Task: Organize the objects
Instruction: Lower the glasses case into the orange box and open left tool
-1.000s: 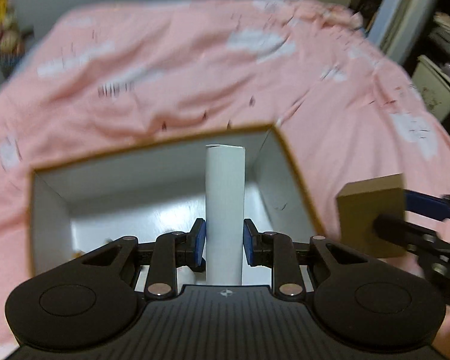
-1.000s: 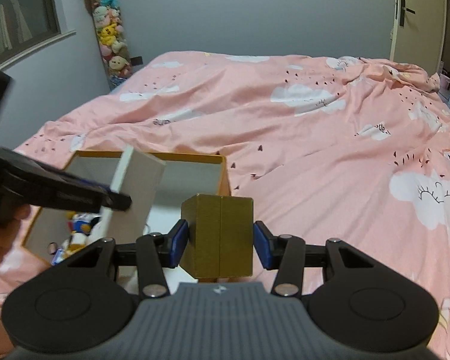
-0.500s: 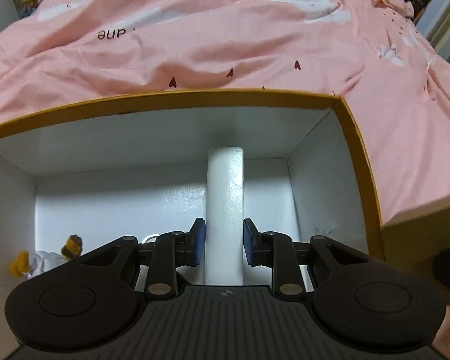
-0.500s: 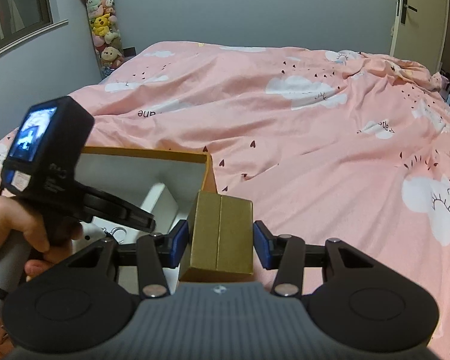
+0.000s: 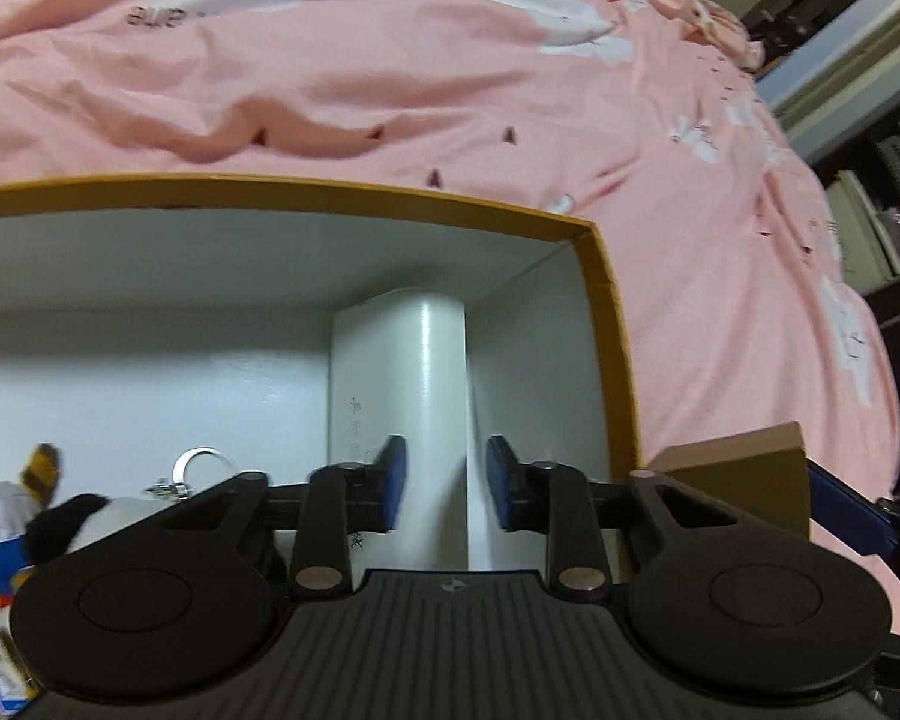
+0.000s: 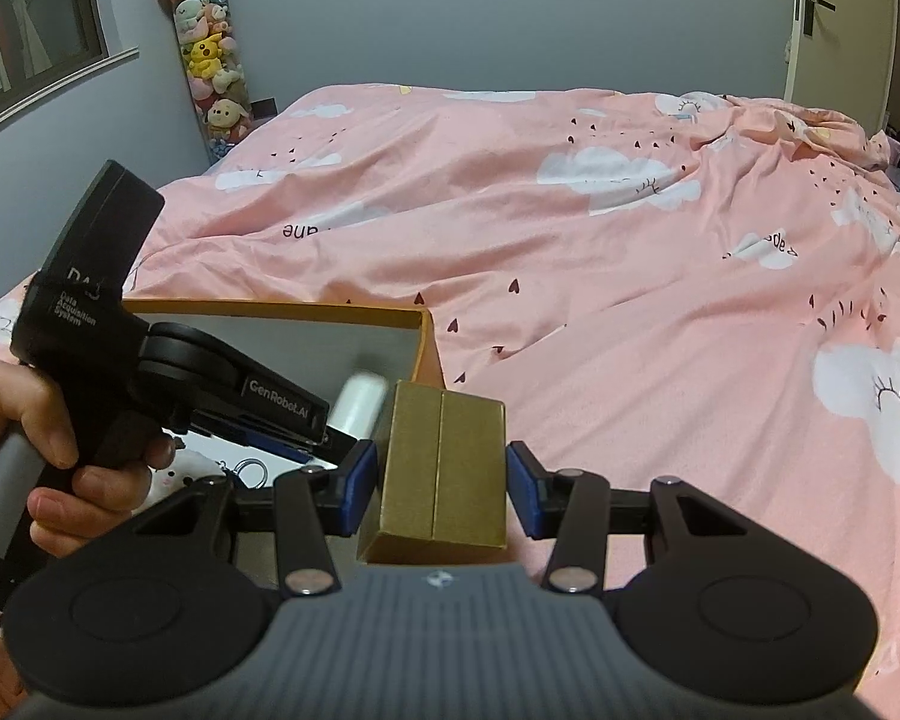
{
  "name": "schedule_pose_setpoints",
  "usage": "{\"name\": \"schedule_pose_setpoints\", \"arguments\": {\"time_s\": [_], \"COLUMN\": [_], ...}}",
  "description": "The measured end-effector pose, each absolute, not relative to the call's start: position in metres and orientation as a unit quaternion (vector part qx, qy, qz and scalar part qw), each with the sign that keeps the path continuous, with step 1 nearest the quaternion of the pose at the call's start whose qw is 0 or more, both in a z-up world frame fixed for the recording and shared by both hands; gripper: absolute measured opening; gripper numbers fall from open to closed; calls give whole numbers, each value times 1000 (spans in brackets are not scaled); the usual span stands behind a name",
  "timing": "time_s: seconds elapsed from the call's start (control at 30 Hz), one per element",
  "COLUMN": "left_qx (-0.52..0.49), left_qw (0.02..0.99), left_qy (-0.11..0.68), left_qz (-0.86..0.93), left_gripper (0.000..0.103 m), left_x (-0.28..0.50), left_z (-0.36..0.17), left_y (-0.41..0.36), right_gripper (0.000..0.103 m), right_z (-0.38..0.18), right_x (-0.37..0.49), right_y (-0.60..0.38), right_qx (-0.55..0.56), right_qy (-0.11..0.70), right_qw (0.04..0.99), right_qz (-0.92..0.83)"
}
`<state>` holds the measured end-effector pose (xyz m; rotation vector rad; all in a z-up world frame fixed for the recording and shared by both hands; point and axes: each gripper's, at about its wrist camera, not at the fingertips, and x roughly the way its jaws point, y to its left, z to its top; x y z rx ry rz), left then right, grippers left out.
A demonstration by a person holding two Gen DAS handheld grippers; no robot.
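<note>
Here, in the left wrist view, the left gripper [image 5: 444, 483] points down into an open box [image 5: 606, 324] with an orange rim and white inner walls, resting on a bed [image 5: 390, 60] with a pink cover. A white carton [image 5: 402, 372] stands upright in the far right corner of the box. The fingers [image 5: 390, 480] flank it; the left pad meets the carton, while a narrow gap shows at the right pad, and the fingers are closing. Soft toys [image 5: 42, 516] and a metal ring [image 5: 195, 462] lie at the left of the box floor. A brown carton [image 5: 744, 480] sits at the right edge, outside the box wall.

In the right wrist view, the right gripper [image 6: 441, 489] holds the brown carton [image 6: 444, 468], fingers [image 6: 357, 480] clamped on its two sides, just beside the right wall of the box [image 6: 426, 336]. A hand [image 6: 48, 438] grips the handle of the left gripper [image 6: 330, 438], which reaches into the box, with the white carton [image 6: 360, 405] at its tip.
</note>
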<state>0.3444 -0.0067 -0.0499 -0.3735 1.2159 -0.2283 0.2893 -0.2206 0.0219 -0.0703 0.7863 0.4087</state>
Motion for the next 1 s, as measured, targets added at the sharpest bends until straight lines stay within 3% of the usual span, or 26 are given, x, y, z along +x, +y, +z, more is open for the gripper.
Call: {"name": "schedule_pose_setpoints", "arguments": {"time_s": [0.2, 0.33, 0.63, 0.83, 1.0], "left_qx": [-128, -48, 42, 37, 30], "left_qw": [806, 791, 727, 731, 732], "left_qy": [569, 596, 658, 654, 649], "left_qz": [-97, -132, -191, -191, -205], "left_gripper": [28, 42, 43, 25, 25], "left_x": [335, 322, 312, 322, 322], "left_z": [-49, -54, -86, -90, -91], "left_y": [-10, -20, -49, -54, -53], "right_gripper": [49, 49, 49, 49, 48], "right_z": [22, 22, 23, 23, 25], "right_x": [286, 284, 276, 276, 277], "right_y": [-222, -222, -225, -225, -227], "right_qx": [-35, -37, -32, -30, -33], "right_qy": [381, 384, 392, 393, 392], "right_qw": [903, 902, 898, 897, 894], "right_qz": [194, 195, 198, 199, 213]}}
